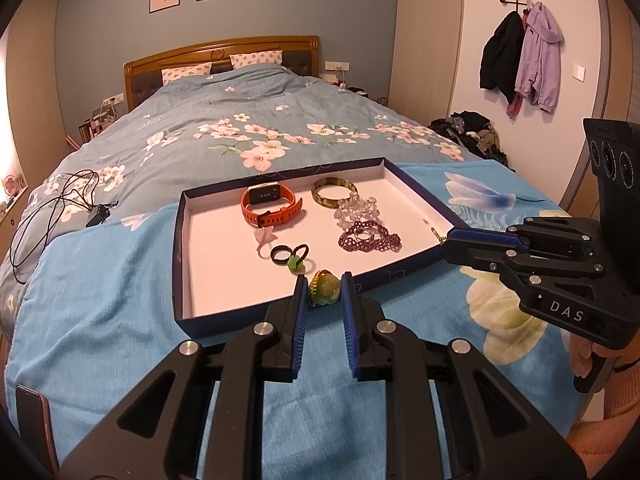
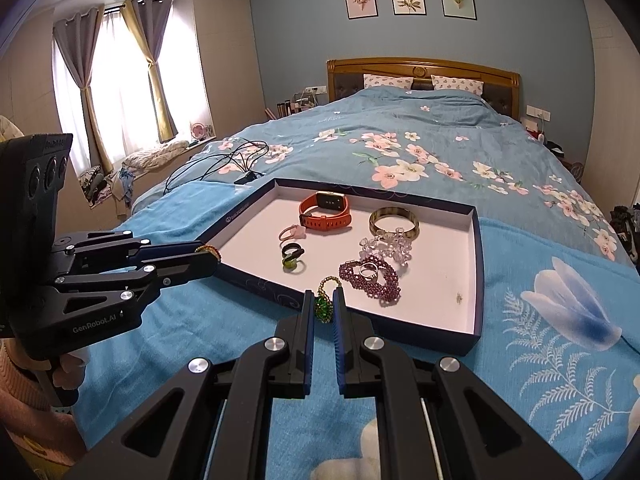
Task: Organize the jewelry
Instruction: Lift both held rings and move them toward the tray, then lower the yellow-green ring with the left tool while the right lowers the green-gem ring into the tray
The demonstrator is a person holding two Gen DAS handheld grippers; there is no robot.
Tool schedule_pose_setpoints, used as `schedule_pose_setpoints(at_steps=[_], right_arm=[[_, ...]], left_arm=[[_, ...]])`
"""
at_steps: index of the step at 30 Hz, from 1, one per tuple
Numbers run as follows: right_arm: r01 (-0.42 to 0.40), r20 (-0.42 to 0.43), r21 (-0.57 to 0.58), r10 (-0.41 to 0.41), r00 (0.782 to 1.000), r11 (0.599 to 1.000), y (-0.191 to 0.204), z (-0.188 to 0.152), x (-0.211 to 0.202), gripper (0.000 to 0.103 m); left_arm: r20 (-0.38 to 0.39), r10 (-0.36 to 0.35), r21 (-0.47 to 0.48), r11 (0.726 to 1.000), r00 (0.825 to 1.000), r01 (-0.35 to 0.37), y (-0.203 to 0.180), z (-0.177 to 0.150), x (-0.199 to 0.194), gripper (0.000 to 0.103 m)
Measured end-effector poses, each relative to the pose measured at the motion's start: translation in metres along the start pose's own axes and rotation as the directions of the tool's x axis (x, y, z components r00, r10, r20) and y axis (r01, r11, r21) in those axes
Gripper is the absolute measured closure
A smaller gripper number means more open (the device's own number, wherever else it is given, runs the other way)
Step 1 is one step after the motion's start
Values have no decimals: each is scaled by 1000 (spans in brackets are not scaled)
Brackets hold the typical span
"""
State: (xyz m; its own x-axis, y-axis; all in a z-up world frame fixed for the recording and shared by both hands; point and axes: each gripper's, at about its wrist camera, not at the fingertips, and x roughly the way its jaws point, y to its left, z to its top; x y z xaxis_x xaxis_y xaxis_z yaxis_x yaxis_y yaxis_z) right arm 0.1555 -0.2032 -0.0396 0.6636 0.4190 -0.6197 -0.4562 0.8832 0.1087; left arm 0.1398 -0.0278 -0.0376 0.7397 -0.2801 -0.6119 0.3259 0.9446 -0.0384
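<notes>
A shallow dark-blue box (image 1: 182, 240) (image 2: 478, 276) with a white floor lies on a blue towel on the bed. In it are an orange watch (image 1: 270, 205) (image 2: 325, 212), a brown bangle (image 1: 334, 192) (image 2: 394, 220), clear beads (image 1: 358, 210), a purple beaded bracelet (image 1: 370, 238) (image 2: 370, 278) and small rings (image 1: 288, 256) (image 2: 293, 258). My left gripper (image 1: 324, 288) (image 2: 208, 254) is shut on a green-and-gold beaded ring (image 1: 325, 288) at the box's near edge. My right gripper (image 2: 322, 306) (image 1: 444, 240) is shut on a green beaded ring (image 2: 325, 300) with a gold loop, at the box's near edge.
A black cable (image 1: 52, 216) (image 2: 224, 164) lies on the floral duvet left of the box. A phone (image 1: 34, 424) rests at the towel's near left corner. Coats (image 1: 520, 56) hang on the right wall. Clothes are piled by the bedside (image 1: 474, 128).
</notes>
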Motion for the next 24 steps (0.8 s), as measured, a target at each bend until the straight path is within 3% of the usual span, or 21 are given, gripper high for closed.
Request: schedule_pose_setpoints(at_steps=[24], right_arm=[[1, 11, -13, -1, 1000, 1000, 0, 11, 1, 96]], left_arm=[[22, 20, 10, 1000, 1000, -20, -4, 11, -1, 86]])
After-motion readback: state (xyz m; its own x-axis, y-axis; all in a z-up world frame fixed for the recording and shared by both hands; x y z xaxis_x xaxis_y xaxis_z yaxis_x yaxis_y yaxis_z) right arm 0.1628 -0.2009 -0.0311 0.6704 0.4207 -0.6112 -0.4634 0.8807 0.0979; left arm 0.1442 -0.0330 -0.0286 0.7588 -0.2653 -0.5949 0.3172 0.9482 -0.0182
